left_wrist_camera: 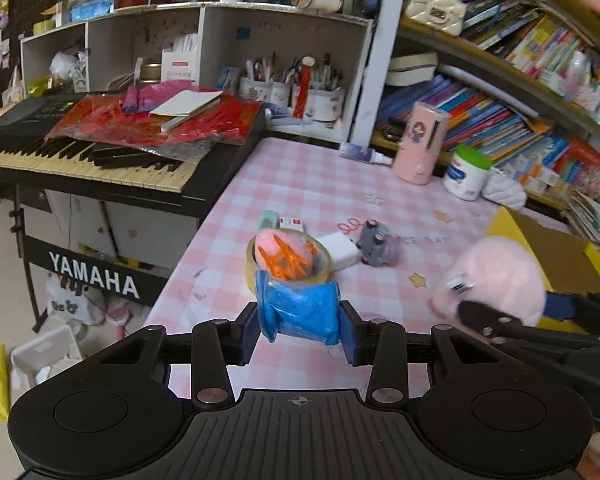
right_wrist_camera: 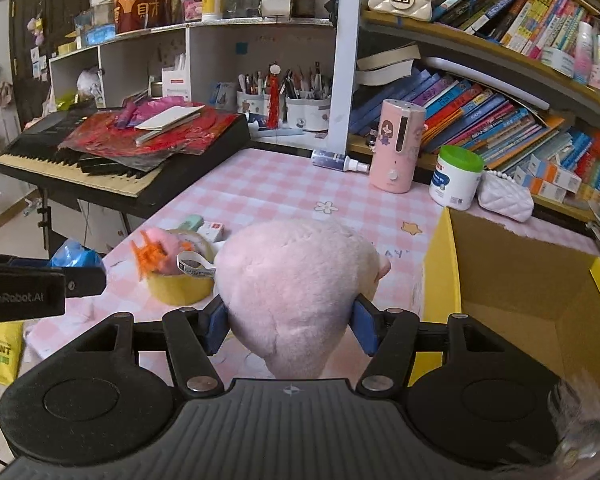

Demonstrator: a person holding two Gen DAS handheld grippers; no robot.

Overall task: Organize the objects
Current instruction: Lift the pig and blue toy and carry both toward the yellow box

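My left gripper (left_wrist_camera: pixel 299 332) is shut on a crumpled blue object (left_wrist_camera: pixel 300 312), held just above the pink checked tablecloth (left_wrist_camera: pixel 300 184). Behind it a yellow tape roll (left_wrist_camera: pixel 256 268) holds a pink and orange toy (left_wrist_camera: pixel 286 252). A white block (left_wrist_camera: pixel 340 250) and a small grey plush (left_wrist_camera: pixel 376 242) lie past the roll. My right gripper (right_wrist_camera: pixel 292 326) is shut on a big pink plush (right_wrist_camera: pixel 296 280), lifted left of the open yellow cardboard box (right_wrist_camera: pixel 512 280). In the left wrist view that pink plush (left_wrist_camera: pixel 496 276) hangs at the right, in front of the box (left_wrist_camera: pixel 548 248).
A keyboard (left_wrist_camera: pixel 80 160) piled with red papers stands left of the table. At the table's back are a pink canister (right_wrist_camera: pixel 396 148), a green-lidded jar (right_wrist_camera: pixel 456 180), a spray bottle (right_wrist_camera: pixel 340 160) and a white quilted pouch (right_wrist_camera: pixel 504 196). Bookshelves fill the right side.
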